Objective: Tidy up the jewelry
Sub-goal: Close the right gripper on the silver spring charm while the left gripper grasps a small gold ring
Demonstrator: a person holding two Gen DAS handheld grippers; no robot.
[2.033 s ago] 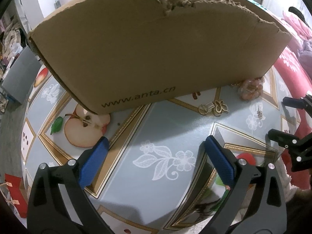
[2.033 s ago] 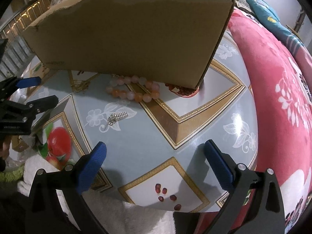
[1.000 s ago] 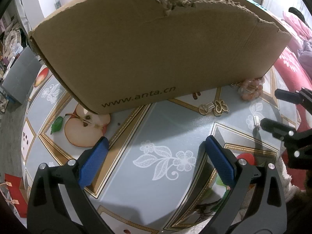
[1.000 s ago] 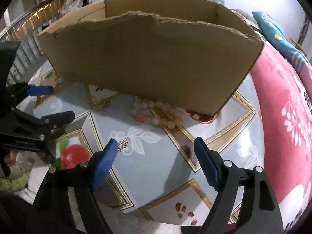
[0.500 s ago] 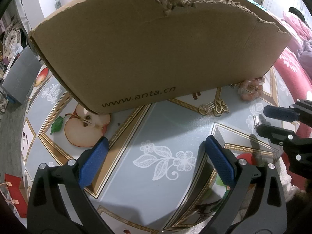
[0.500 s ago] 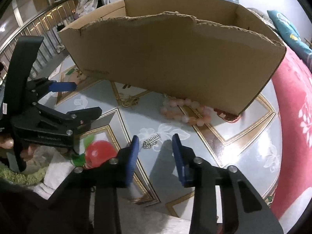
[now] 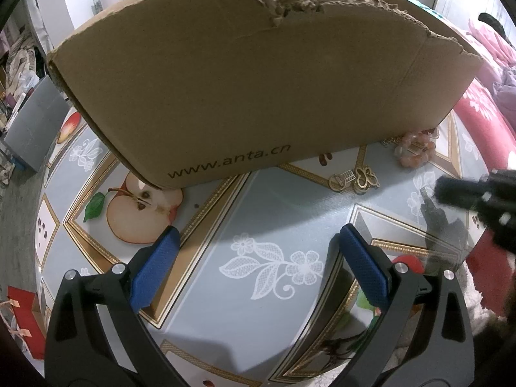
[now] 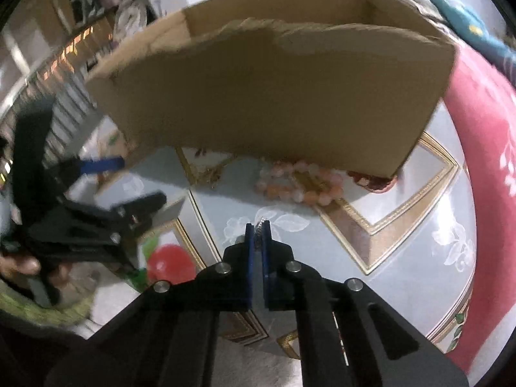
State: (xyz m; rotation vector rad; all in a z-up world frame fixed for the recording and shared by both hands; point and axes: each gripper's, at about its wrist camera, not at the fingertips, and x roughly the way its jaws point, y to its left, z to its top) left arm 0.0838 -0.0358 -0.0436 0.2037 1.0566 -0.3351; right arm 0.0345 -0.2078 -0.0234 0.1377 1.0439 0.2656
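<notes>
My right gripper [image 8: 257, 229] hovers low over the tablecloth, its jaws closing down tight. A small silver ribbed trinket [image 8: 260, 224] is pinched between the blue pads. Seen from the left wrist, this gripper [image 7: 443, 191] is a dark blur at the right edge. A pink bead bracelet [image 8: 300, 188] [image 7: 416, 151] lies against the foot of the cardboard box [image 8: 274, 96] [image 7: 258, 80]. Two gold pieces, one a butterfly [image 7: 366, 177], rest on the cloth near the box. My left gripper [image 7: 258, 246] [image 8: 135, 183] stands open over the flower print with nothing between its fingers.
The tall box with a torn rim fills the back of the fruit-print table [image 7: 283, 213]. A red floral blanket [image 8: 477, 135] lies right of the table. A grey bin [image 7: 35, 129] stands off the left edge. A hand [image 8: 19, 262] holds the left gripper.
My right gripper swung in over the silver trinket and its wide-open jaws closed onto it. The left gripper kept still.
</notes>
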